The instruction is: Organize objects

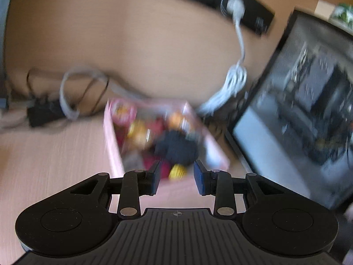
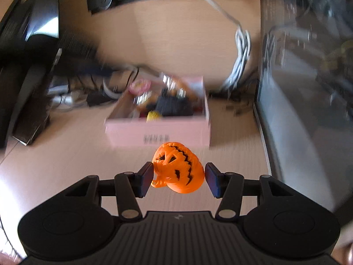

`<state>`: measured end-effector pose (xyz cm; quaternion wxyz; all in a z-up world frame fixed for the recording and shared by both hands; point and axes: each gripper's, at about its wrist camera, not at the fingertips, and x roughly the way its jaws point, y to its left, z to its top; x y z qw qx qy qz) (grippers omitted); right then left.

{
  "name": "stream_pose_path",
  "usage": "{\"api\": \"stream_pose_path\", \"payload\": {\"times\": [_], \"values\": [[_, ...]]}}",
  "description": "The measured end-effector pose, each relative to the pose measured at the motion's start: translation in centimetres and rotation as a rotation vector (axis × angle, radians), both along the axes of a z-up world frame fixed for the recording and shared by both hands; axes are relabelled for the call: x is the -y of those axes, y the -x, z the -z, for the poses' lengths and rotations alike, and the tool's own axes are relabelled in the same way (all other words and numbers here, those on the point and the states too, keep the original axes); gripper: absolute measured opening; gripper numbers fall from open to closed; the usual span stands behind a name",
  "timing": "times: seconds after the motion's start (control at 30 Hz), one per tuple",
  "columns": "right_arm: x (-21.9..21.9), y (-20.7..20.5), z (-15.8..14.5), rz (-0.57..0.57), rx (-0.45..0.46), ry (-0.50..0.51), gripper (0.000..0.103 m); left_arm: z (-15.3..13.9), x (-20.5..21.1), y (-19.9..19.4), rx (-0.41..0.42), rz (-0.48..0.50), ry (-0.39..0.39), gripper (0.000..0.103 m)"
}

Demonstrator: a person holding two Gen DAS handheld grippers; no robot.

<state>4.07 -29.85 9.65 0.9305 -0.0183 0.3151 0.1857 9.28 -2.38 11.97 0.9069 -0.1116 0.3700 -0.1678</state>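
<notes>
In the right wrist view the right gripper (image 2: 179, 177) sits at lower centre with an orange pumpkin (image 2: 178, 169) between its jaws. The left pad touches the pumpkin's side; a thin gap shows at the right pad, so whether the jaws really pinch it I cannot tell. The pumpkin, carved with a jagged face, is tilted and sits above the tabletop (image 2: 66, 154), in front of the pink box (image 2: 157, 132) at mid-frame. The box is open-topped and packed with blurred small things, one dark, one yellow. A white cable (image 2: 241, 50) hangs at upper right.

In the left wrist view the left gripper (image 1: 176, 176) has its jaws spread with nothing between them, at the near edge of the box (image 1: 111, 145). A monitor (image 1: 293, 119) fills the right of the frame, and the cable (image 1: 233, 81) hangs just left of it. Both views are motion-blurred.
</notes>
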Motion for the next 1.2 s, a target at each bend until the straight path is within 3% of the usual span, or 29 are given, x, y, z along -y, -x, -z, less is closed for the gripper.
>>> {"api": "stream_pose_path", "payload": {"times": [0.17,0.33,0.37,0.43,0.53,0.8,0.93,1.07,1.17,1.2], "values": [[-1.0,-3.6,-4.3,0.042,0.142,-0.05,0.051,3.2,-1.7,2.4,-0.108,-0.046,0.03,0.035],[-2.8,-8.0,-6.4,0.089,0.285,-0.091,0.054,4.1,-2.9,3.4,-0.135,-0.106,0.039,0.035],[-3.0,-8.9,-6.2,0.098,0.283,-0.085,0.068,4.1,-3.2,3.5,-0.14,-0.117,0.04,0.035],[-3.5,-10.3,-5.2,0.106,0.231,-0.074,0.075,4.2,-3.8,3.5,-0.139,-0.139,0.04,0.035],[-3.1,-9.8,-3.0,0.064,0.136,-0.103,0.075,4.4,-4.4,3.4,-0.149,-0.169,0.046,0.035],[-3.3,-6.2,3.4,0.009,0.024,0.073,0.075,3.1,-3.7,1.3,-0.072,-0.169,0.06,0.035],[-3.5,-6.0,4.1,0.017,0.023,0.12,0.075,3.0,-2.4,-2.4,-0.059,-0.193,-0.033,0.035],[-4.4,-6.8,4.5,0.026,0.052,0.182,0.074,5.1,-1.7,-5.7,-0.136,-0.208,-0.121,0.036],[-5.6,-8.2,4.8,0.037,0.078,0.255,0.069,6.2,-2.0,-6.1,-0.153,-0.243,-0.195,0.07],[-5.9,-8.6,4.9,0.036,0.078,0.263,0.067,6.2,-2.2,-5.9,-0.136,-0.243,-0.22,0.076]]}}
